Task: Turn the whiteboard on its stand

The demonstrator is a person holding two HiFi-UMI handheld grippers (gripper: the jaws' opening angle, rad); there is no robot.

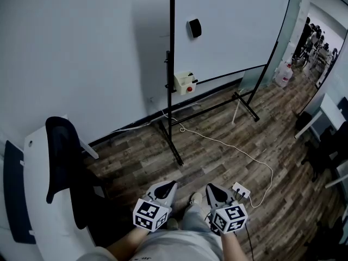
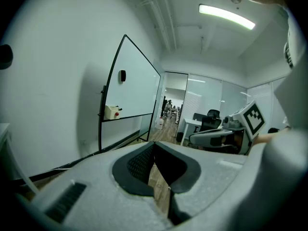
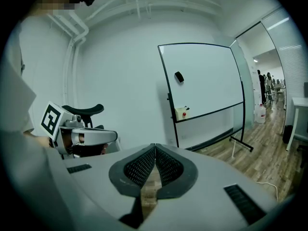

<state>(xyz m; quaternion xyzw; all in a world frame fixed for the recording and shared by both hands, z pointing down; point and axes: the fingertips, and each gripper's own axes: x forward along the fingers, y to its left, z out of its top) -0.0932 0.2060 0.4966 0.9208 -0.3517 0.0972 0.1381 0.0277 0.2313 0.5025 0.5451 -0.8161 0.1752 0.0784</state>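
Note:
The whiteboard (image 1: 228, 26) stands on a black wheeled stand (image 1: 172, 118) by the wall, well ahead of both grippers. A black eraser (image 1: 194, 28) sticks to the board, and a white box with a red button (image 1: 185, 83) sits on the board's tray. My left gripper (image 1: 165, 189) and right gripper (image 1: 213, 192) are side by side low in the head view, both shut and empty, far from the board. In the left gripper view the whiteboard (image 2: 137, 88) is seen beyond the shut left gripper (image 2: 154, 144). In the right gripper view the whiteboard (image 3: 207, 81) lies past the shut right gripper (image 3: 155, 146).
A black office chair (image 1: 61, 162) stands at the left beside a white panel. A white cable (image 1: 234, 148) runs over the wood floor to a power strip (image 1: 241, 190) close to the right gripper. A plastic jug (image 1: 283, 74) stands past the stand's far foot, and desks and chairs fill the right side.

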